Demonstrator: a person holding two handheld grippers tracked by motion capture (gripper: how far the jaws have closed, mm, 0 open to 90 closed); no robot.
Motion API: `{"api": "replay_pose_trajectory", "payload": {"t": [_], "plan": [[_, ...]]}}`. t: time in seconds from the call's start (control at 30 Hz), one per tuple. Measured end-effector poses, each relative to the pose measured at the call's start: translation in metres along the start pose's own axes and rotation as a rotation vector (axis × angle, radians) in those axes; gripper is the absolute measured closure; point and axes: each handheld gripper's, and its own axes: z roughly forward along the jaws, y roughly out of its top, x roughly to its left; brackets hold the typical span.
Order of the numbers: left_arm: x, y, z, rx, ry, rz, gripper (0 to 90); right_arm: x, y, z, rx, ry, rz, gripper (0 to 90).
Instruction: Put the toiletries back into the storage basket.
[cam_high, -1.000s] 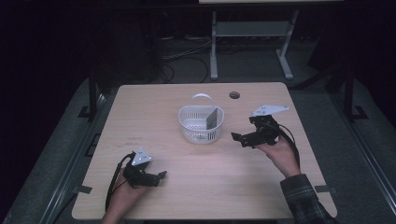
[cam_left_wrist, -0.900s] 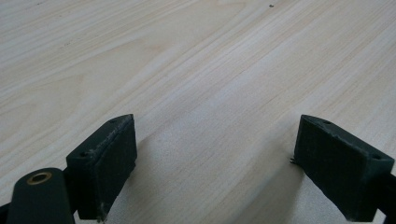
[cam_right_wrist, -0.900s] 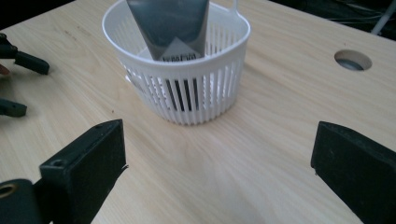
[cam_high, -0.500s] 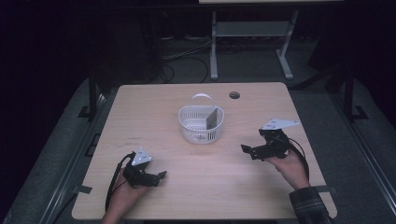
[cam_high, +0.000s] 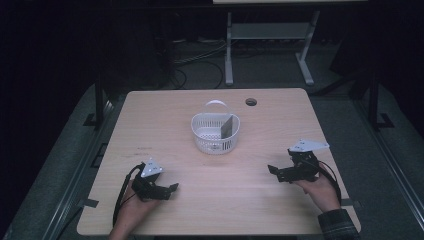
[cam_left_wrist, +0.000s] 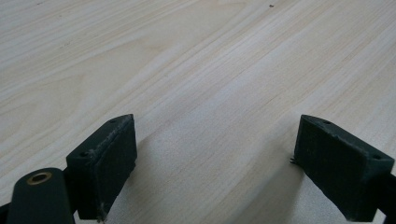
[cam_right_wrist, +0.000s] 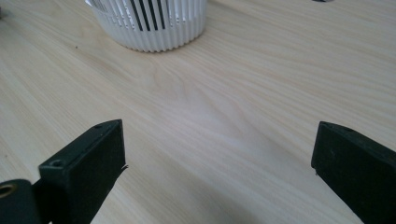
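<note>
My wooden table (cam_high: 165, 115) spans mid-frame. The white slatted basket (cam_high: 215, 132) sits just above centre, a grey card (cam_high: 227, 127) upright inside. My right gripper (cam_high: 278, 172), lower right, and left gripper (cam_high: 167, 189), lower left, both gape, holding nothing. No writing is legible.

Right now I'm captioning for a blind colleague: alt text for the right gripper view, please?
Two open black fingers frame bare light wooden tabletop, holding nothing. A white slotted plastic basket stands on the table beyond them.

High view overhead; tongs views low, sharing table (cam_high: 280, 125).
</note>
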Motion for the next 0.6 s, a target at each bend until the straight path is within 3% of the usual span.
{"api": "replay_pose_trajectory", "payload": {"t": [0.3,0.6], "plan": [[0.0,0.0,0.0,0.003,-0.001,0.004,12.2,-0.007,-0.025,-0.008,-0.013,-0.028,0.024,2.6],[0.0,0.0,0.0,0.0,0.0,0.0,12.2,-0.012,-0.05,-0.006,0.026,-0.055,0.032,2.5]]}}
